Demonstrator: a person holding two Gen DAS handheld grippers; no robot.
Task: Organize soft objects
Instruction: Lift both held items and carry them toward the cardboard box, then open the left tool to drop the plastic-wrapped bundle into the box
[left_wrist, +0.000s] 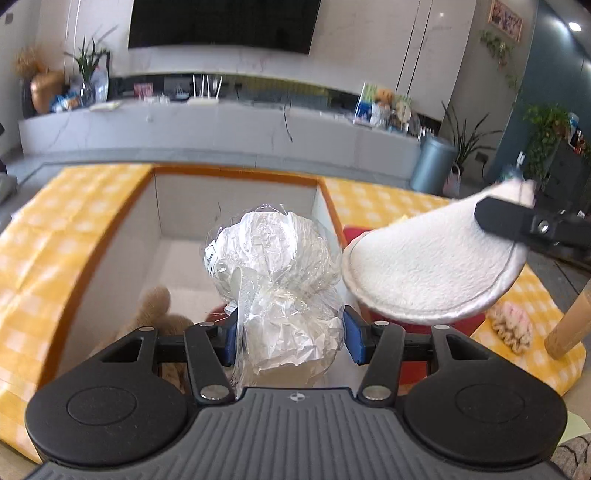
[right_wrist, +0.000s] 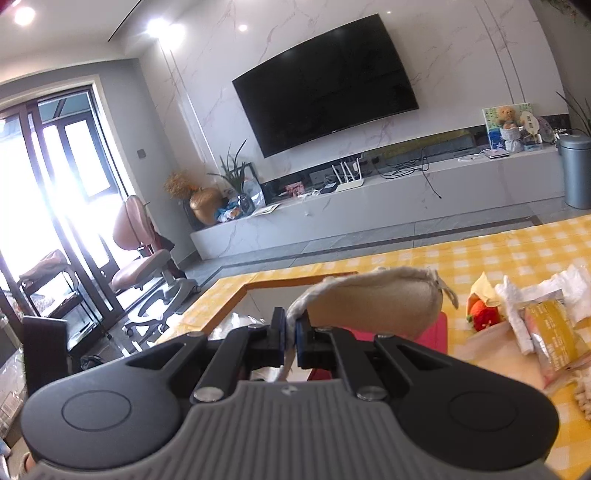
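My left gripper (left_wrist: 290, 338) is shut on a white bundle wrapped in clear crinkly plastic (left_wrist: 277, 269), held over the orange-rimmed white box (left_wrist: 236, 173). A tan plush toy (left_wrist: 159, 314) lies in the box's near left corner. The right gripper (left_wrist: 495, 218) comes in from the right, shut on the edge of a round white fleecy pad (left_wrist: 424, 273) that hangs just right of the bundle. In the right wrist view the right gripper (right_wrist: 291, 338) pinches the pad's rim (right_wrist: 373, 302), with the box's corner (right_wrist: 258, 286) below it.
A yellow checked cloth (left_wrist: 55, 236) covers the table. A red tray (left_wrist: 417, 365) sits right of the box. A pink and cream knitted item (left_wrist: 513, 325) and a wooden leg (left_wrist: 569, 325) are at the right. A red knitted fruit (right_wrist: 484, 317) and several packets (right_wrist: 546, 332) lie at the right.
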